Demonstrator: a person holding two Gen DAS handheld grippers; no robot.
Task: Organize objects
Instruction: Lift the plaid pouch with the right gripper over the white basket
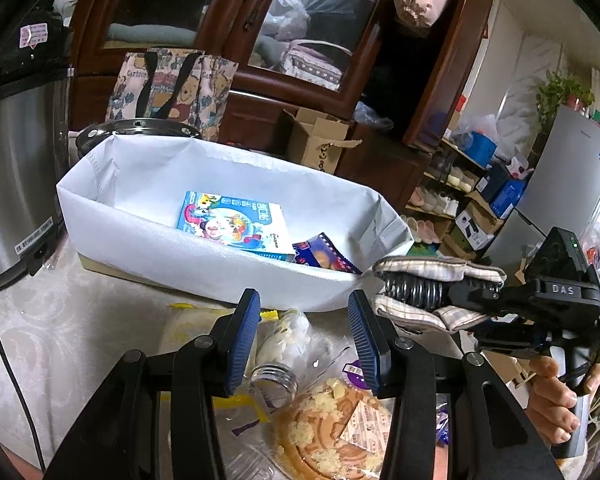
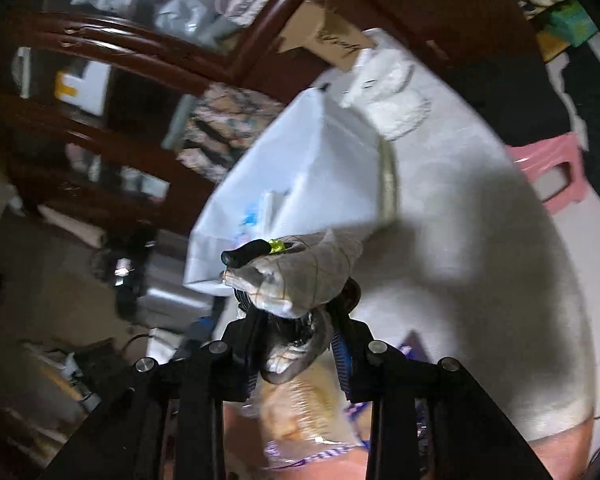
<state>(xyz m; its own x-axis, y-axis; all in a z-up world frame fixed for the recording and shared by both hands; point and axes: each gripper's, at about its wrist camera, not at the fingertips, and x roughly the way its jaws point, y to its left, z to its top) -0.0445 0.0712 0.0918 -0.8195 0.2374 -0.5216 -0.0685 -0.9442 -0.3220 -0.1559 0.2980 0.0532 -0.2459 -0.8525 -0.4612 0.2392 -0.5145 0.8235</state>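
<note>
Jaws of left hand-held gripper (image 1: 304, 332) apart, empty; right hand-held gripper (image 2: 296, 336) clenched on plaid cloth bundle (image 2: 300, 276), sharp only from left wrist.

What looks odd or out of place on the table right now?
The clear jar lies on its side among the snack bags in front of the white bin, its mouth open with no lid visible. The round pastry in its wrapper looks crumbled on top.

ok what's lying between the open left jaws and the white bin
Left wrist view: a bag of white pieces and a yellow-trimmed packet on the table before the white bin.
</note>
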